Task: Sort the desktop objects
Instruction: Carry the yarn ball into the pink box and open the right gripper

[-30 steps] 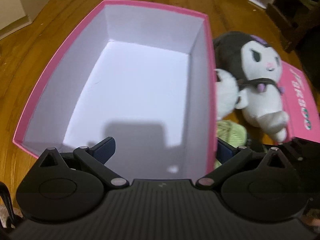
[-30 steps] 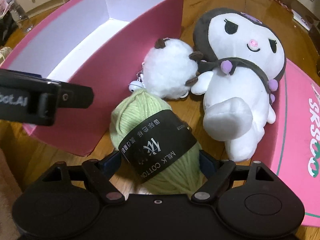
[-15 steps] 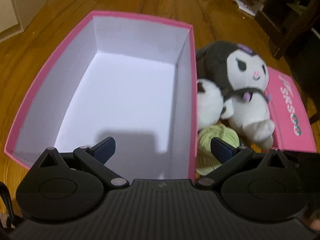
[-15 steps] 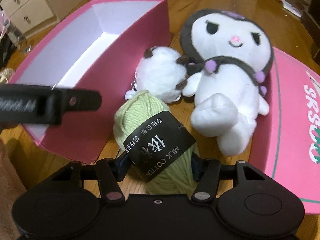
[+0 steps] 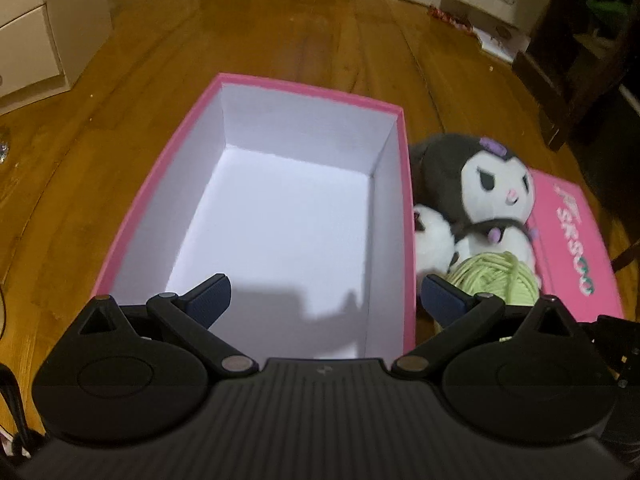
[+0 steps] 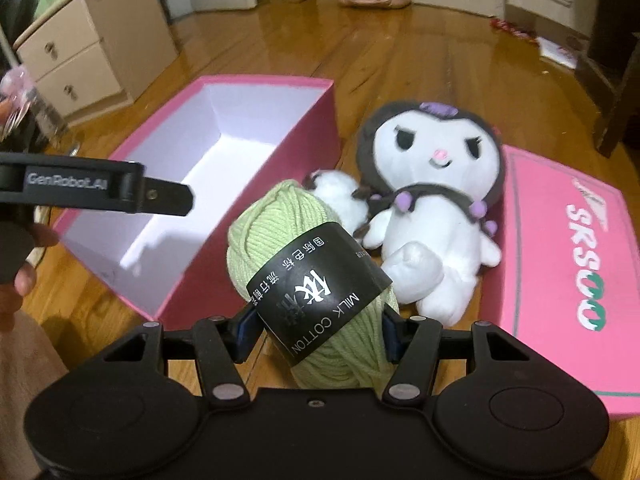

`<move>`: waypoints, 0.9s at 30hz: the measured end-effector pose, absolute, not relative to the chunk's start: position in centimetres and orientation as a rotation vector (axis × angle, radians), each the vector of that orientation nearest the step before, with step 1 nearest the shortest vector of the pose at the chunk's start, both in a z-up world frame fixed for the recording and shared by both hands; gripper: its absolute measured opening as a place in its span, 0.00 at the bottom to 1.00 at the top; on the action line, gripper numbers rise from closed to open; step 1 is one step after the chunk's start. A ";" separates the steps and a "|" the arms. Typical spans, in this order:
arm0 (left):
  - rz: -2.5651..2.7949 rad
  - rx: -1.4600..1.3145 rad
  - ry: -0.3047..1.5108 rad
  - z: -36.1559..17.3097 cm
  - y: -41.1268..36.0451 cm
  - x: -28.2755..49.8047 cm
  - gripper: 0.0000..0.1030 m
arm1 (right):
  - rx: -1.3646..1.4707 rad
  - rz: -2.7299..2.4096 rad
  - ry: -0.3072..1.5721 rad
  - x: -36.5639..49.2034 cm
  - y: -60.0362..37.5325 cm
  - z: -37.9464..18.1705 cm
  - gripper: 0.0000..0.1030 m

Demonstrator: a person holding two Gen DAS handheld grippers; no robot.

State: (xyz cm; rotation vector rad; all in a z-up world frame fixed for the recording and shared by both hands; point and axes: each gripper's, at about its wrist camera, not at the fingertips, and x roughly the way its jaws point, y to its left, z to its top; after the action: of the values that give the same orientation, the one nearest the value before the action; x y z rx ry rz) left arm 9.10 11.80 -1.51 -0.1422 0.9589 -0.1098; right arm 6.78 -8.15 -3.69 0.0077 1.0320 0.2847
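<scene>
In the right wrist view, the right gripper (image 6: 318, 330) pinched a skein of pale green yarn (image 6: 298, 256), its blue pads pressed into the sides at the lower end, just below the black paper band (image 6: 316, 284) printed "MILK COTTON". Its jaws had just closed in on the skein. The skein's long axis ran from the bottom centre of the frame up and slightly left, its rounded free end pointing toward the upper left, at the near corner of the pink box (image 6: 248, 248). The box sat open on the wooden floor (image 6: 360, 48) at centre left, white inside, its long side running toward the top of the frame. To the right of the skein lay a white and dark grey plush doll (image 6: 432, 208) on its back, head toward the top, with a small white fluffy toy (image 6: 340, 196) touching its left side. A pink lid (image 6: 568, 264) printed "SRSOO" lay at the right edge.

In the left wrist view, the left gripper (image 5: 324, 300) hung over the near end of the box (image 5: 256, 84) with its jaws spread wide and nothing between them. The yarn (image 5: 496, 276) showed at lower right, in front of the doll (image 5: 480, 176).
</scene>
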 end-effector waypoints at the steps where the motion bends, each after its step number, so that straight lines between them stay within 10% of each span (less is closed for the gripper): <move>1: -0.121 -0.148 0.943 -1.0 12.2 8.8 1.00 | 0.000 0.275 1.014 6.8 -7.9 -3.1 0.62; 10: -0.038 -0.174 0.795 3.3 16.5 6.2 1.00 | -0.234 0.428 0.829 6.1 -1.1 3.2 0.62; 27: 0.048 -0.179 0.911 -0.9 18.1 9.6 1.00 | -0.309 0.685 1.033 11.9 4.6 -3.1 0.63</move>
State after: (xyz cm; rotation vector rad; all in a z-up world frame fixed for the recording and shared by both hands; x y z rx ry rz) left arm 9.61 18.08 -0.90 -0.1791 0.9106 0.0476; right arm 11.89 4.55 -3.14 -0.3091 1.0328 0.6847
